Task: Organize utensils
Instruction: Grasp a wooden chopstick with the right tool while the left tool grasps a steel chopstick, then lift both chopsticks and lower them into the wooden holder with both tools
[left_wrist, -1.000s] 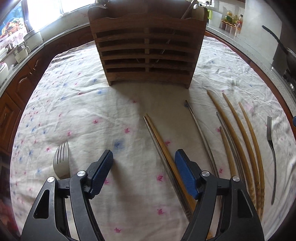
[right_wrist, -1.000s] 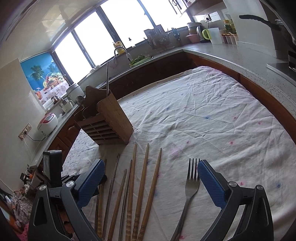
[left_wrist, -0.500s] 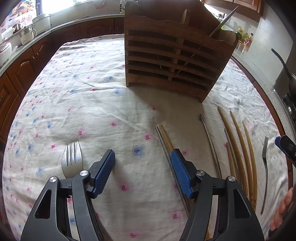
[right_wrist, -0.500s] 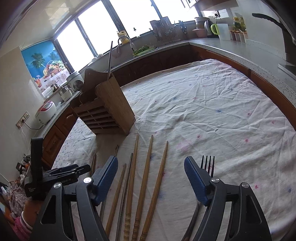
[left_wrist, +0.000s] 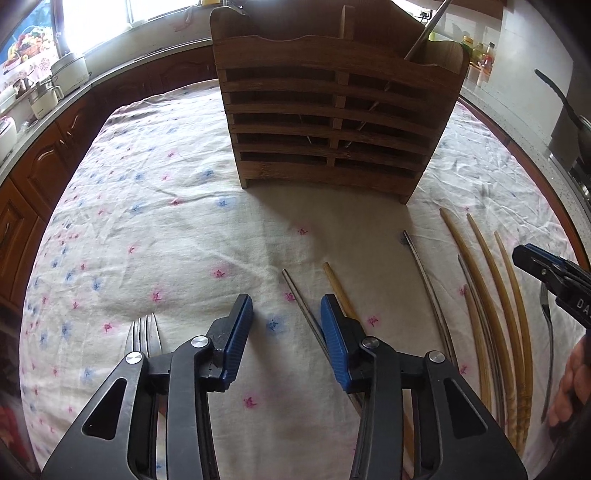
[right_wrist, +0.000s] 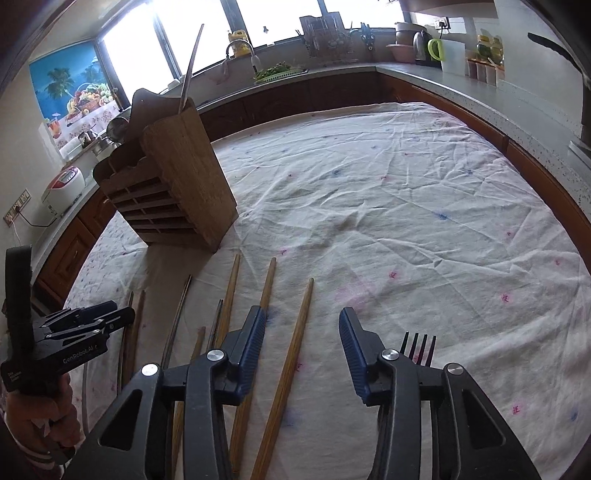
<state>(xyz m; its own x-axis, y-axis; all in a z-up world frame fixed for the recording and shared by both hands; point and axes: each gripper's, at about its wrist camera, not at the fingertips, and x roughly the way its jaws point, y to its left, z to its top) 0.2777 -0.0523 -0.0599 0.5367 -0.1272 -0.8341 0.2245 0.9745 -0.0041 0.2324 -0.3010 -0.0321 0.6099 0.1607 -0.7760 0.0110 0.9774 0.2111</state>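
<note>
1. Our left gripper (left_wrist: 284, 325) is closing, its blue pads still apart with only bare cloth between them; a metal chopstick (left_wrist: 308, 314) and a wooden chopstick (left_wrist: 334, 282) pass just under or beside the right-hand pad, and we cannot tell whether it touches them.
2. Our right gripper (right_wrist: 302, 341) is closing too, and a single wooden chopstick (right_wrist: 295, 350) lies in the gap, nearer the left pad, not yet pinched.
3. Just right of that gripper, a dark fork (right_wrist: 419, 349) shows its tines behind the right-hand finger; it seems to sit outside the jaws.
4. A second fork (left_wrist: 144, 336) lies at lower left of the left wrist view, beside the left gripper.
5. The other chopsticks (right_wrist: 229, 295) fan out at lower centre of the right wrist view, on the flowered tablecloth (right_wrist: 406, 221).
6. The slatted wooden holder (left_wrist: 332, 118) stands at upper centre of the left wrist view, well apart from the loose pieces, with one utensil already leaning in its top.
7. To do this well, we judge, we should centre one chopstick in each gap, lower the pads to the cloth, and close without catching a neighbour.
</note>
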